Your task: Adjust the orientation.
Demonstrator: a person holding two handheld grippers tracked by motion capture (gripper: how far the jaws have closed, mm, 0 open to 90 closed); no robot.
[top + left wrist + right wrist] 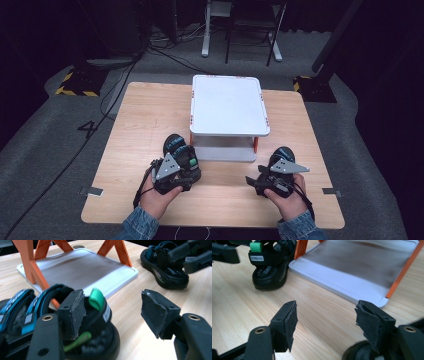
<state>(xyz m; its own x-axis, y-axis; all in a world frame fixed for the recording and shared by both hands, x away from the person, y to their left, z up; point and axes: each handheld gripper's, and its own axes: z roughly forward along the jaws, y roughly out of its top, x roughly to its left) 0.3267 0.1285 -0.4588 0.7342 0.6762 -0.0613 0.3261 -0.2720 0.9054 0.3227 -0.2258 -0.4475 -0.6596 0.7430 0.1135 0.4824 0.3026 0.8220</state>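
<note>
Two black sandals lie on the wooden table in front of a white two-tier shelf (227, 105) with orange legs. The left sandal (176, 146) has blue straps and a green tab (96, 298). My left gripper (181, 160) is over its heel. In the left gripper view my left gripper (113, 307) is open: one pad rests by the heel strap, the other stands apart over bare wood. The right sandal (281, 154) lies just beside my right gripper (267, 172). In the right gripper view that gripper (327, 320) is open over bare table, with the sandal (359, 352) dark under one jaw.
The shelf's lower board (82, 267) sits close ahead of both grippers, its orange legs (30, 267) at the corners. The table's near edge (210, 224) is by the person's sleeves. Cables and chair legs lie on the grey floor beyond the table.
</note>
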